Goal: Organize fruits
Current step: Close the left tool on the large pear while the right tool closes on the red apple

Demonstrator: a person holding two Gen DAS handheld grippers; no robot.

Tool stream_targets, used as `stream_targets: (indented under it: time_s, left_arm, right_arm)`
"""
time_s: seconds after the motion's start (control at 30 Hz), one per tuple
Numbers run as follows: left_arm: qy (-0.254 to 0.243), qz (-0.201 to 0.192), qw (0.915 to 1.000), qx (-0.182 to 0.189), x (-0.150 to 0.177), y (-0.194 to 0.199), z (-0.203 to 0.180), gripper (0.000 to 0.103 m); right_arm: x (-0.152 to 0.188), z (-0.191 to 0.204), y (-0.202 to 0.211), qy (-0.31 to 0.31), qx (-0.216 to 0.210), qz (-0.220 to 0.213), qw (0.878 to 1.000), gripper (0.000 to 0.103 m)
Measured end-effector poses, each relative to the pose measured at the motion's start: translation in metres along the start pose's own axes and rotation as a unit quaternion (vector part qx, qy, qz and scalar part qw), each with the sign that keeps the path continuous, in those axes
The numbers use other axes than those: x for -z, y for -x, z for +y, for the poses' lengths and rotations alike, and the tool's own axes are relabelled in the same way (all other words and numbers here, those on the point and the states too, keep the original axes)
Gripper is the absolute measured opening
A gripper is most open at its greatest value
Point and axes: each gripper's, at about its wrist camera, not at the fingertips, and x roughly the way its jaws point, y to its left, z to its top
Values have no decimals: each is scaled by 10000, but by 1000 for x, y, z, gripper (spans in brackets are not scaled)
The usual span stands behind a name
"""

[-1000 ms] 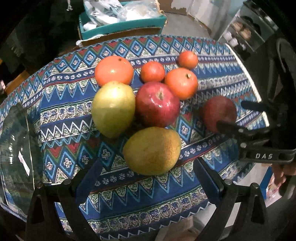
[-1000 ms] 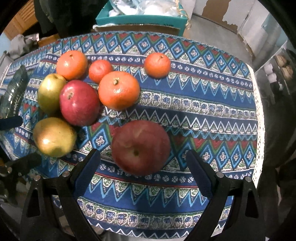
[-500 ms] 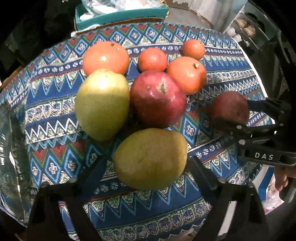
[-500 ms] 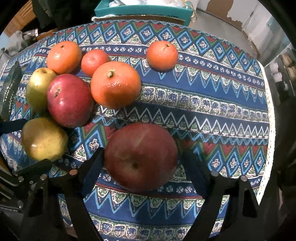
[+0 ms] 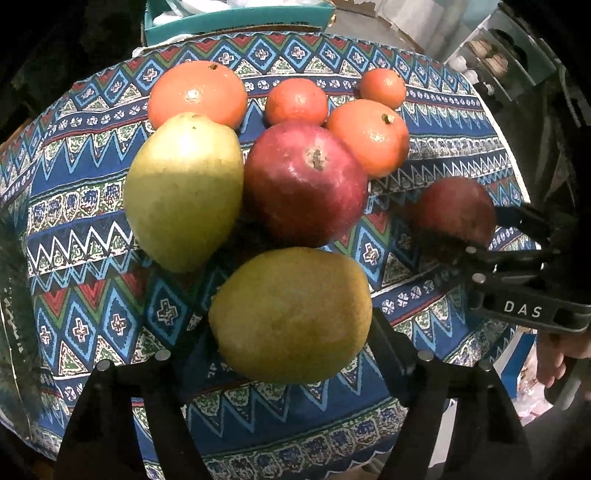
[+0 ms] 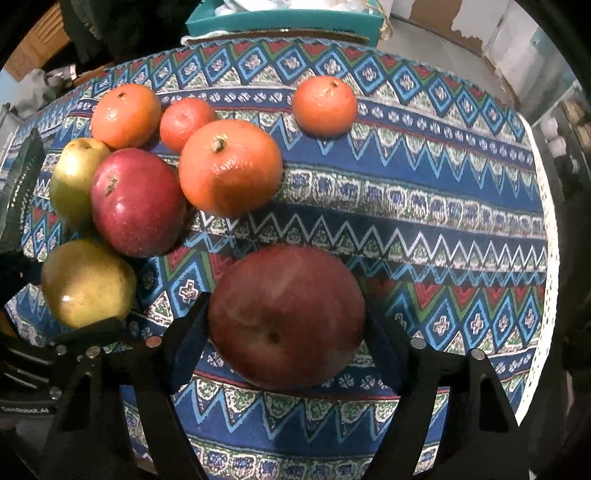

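Note:
In the left wrist view my left gripper (image 5: 290, 338) has its jaws on both sides of a yellow-brown pear (image 5: 291, 314), touching it. Behind it lie a green pear (image 5: 183, 188), a red apple (image 5: 304, 182) and several oranges (image 5: 197, 92). In the right wrist view my right gripper (image 6: 286, 325) has its jaws against both sides of a dull red apple (image 6: 286, 314) on the patterned cloth (image 6: 424, 206). That apple and the right gripper also show in the left wrist view (image 5: 456, 210).
A glass bowl (image 6: 18, 184) stands at the table's left edge. A teal box (image 6: 284, 18) sits beyond the far edge. An orange (image 6: 325, 105) lies apart at the back. The table's right edge (image 6: 546, 236) is close.
Both grippers have moved forward and closed in: the left jaws now flank and touch the yellow-brown pear, the right jaws now touch the dull red apple.

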Motion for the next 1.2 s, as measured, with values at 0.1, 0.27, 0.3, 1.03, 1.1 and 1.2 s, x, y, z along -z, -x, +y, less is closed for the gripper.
stream_targets:
  time_s: [0.1,0.27,0.3,1.03,1.1,1.2]
  left_arm:
    - [31,9,10000,-2,-1,0,2,79]
    - [120,23,9999,92,-5,-5,4,79]
    - [126,18,9999,104,-5,-6,5,79]
    - [-239,-463,9986,96,11,15,-4,78]
    - [-258,-577,9980,82,13,24,-3,78]
    - [-319,-785,9964,18,16,41,-3,78]
  right_arm:
    - [0,-3,0,-19,-21,11,10000,78]
    - [-2,-8,-2,17,-7,26,10000,78]
    - [-3,-8,-3,29,-2,27,10000,78]
    - [14,-10,26,-53,39,-740,9972,77]
    - [16,-11,38,-38,61,-856,9963,77]
    - [16,-9,53,-10,70,-1017,9948,77]
